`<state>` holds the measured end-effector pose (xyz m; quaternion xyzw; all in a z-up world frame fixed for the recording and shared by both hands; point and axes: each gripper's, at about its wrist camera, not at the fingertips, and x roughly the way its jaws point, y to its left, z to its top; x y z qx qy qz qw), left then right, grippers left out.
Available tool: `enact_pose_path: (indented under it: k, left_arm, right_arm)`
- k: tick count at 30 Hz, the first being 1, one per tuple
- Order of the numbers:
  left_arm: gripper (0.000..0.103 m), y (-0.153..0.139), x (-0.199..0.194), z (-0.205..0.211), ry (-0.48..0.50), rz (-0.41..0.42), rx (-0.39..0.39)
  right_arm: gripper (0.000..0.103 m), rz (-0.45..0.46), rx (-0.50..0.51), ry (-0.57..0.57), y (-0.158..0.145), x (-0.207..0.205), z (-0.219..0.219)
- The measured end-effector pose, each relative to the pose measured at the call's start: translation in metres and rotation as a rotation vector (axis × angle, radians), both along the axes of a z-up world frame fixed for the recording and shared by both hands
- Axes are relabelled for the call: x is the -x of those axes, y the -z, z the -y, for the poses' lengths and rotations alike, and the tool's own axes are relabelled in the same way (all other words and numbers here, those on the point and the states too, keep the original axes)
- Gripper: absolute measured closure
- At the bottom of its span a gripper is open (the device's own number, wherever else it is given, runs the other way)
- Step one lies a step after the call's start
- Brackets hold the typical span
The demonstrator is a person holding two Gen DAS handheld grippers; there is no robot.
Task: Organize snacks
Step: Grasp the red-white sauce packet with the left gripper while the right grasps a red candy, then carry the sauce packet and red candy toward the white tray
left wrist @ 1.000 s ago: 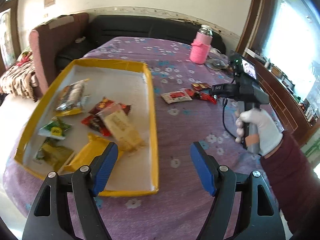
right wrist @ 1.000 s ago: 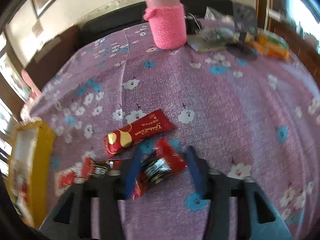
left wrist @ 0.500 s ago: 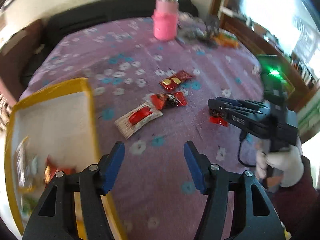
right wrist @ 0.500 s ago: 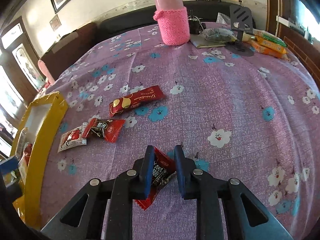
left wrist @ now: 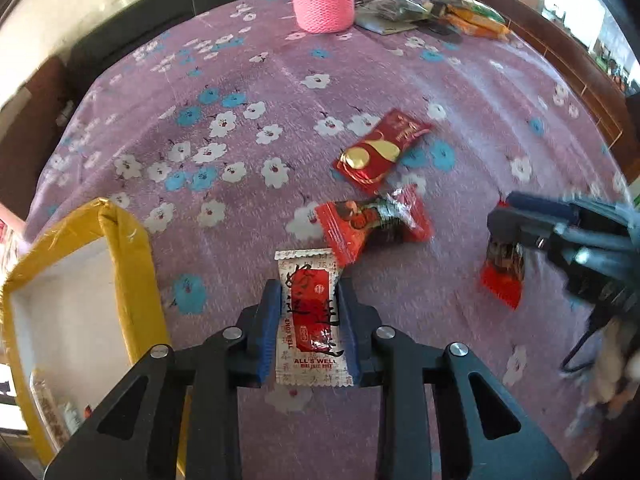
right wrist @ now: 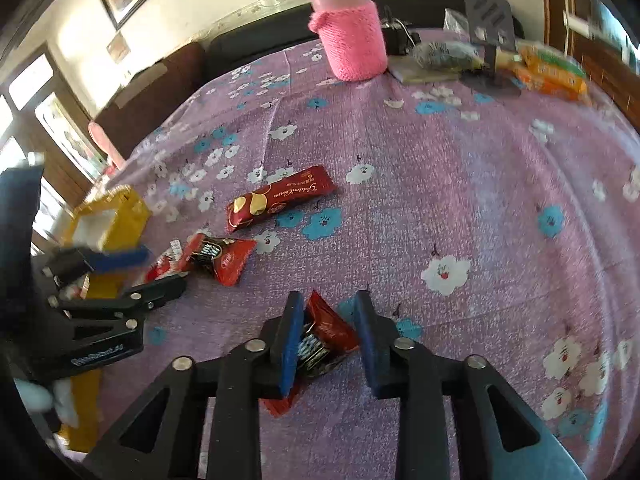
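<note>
On the purple flowered tablecloth, my left gripper points steeply down. Its jaws are closing, and the blue pads press the sides of a white-and-red snack packet. Beyond it lie a red wrapper with a dark middle and a long red-and-gold bar. The right gripper is opening its jaws. A small red-and-black packet lies between them, leaning on the left pad with a gap on the right. The yellow-rimmed tray sits left of my left gripper.
A bottle in a pink knitted sleeve stands at the table's far side. To its right are a dark phone stand, a plastic bag and orange packets. A dark sofa runs behind the table. The tray holds several snacks.
The left gripper swung right from over the tray, dropped to the white-and-red packet and closed on it. The right gripper pinched the red-and-black packet, then spread its jaws again.
</note>
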<state>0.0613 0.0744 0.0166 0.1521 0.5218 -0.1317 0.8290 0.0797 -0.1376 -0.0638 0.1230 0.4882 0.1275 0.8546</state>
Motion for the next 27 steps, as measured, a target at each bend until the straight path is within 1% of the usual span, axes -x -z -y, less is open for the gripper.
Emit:
enact_pose_path:
  k: [1, 4, 5, 7, 9, 12, 14, 15, 16, 18, 19, 20, 22, 25, 27]
  left_arm:
    - [0.078, 0.0, 0.007, 0.0, 0.003, 0.015, -0.01]
    - [0.078, -0.001, 0.019, -0.006, -0.02, 0.024, 0.008]
    - [0.078, -0.002, 0.023, -0.008, -0.029, 0.032, 0.01]
    - [0.078, -0.005, 0.031, -0.013, -0.055, 0.048, 0.02]
    - [0.078, -0.01, 0.038, -0.018, -0.075, 0.054, 0.048]
    - [0.078, -0.01, 0.047, -0.02, -0.102, 0.058, 0.068]
    - [0.078, -0.011, 0.053, -0.022, -0.116, 0.057, 0.093]
    - [0.078, -0.011, 0.056, -0.023, -0.122, 0.057, 0.112]
    - [0.078, -0.013, 0.061, -0.024, -0.128, 0.058, 0.134]
    - [0.078, -0.015, 0.068, -0.023, -0.138, 0.065, 0.158]
    - [0.078, -0.018, 0.074, -0.023, -0.145, 0.072, 0.172]
    - [0.078, -0.019, 0.076, -0.024, -0.147, 0.077, 0.181]
    - [0.078, -0.023, 0.085, -0.022, -0.151, 0.093, 0.202]
    - [0.078, -0.025, 0.095, -0.021, -0.165, 0.113, 0.21]
    - [0.078, -0.023, 0.098, -0.019, -0.172, 0.118, 0.202]
  right_arm:
    - [0.058, -0.018, -0.065, -0.002, 0.0, -0.002, 0.007]
    - [0.058, -0.055, -0.183, 0.015, 0.003, -0.005, 0.023]
    - [0.058, -0.06, -0.193, 0.016, 0.004, -0.005, 0.024]
    - [0.057, -0.054, -0.172, 0.018, 0.003, -0.003, 0.02]
    - [0.056, -0.033, -0.1, 0.007, 0.0, 0.003, 0.007]
    - [0.049, 0.002, 0.024, -0.021, -0.005, 0.012, -0.019]
    - [0.049, 0.008, 0.056, -0.031, -0.006, 0.016, -0.027]
    - [0.05, 0.007, 0.036, -0.028, -0.007, 0.016, -0.025]
    - [0.051, 0.003, -0.007, -0.011, -0.009, 0.015, -0.019]
    - [0.051, -0.01, -0.026, 0.042, -0.011, 0.013, -0.004]
    - [0.049, -0.027, -0.026, 0.069, -0.01, 0.011, 0.005]
    - [0.049, -0.063, -0.05, 0.094, -0.007, 0.008, 0.015]
    - [0.049, -0.104, -0.111, 0.11, -0.004, 0.006, 0.023]
    - [0.049, -0.12, -0.12, 0.082, -0.004, 0.01, 0.016]
    - [0.049, -0.114, -0.098, 0.057, -0.003, 0.012, 0.004]
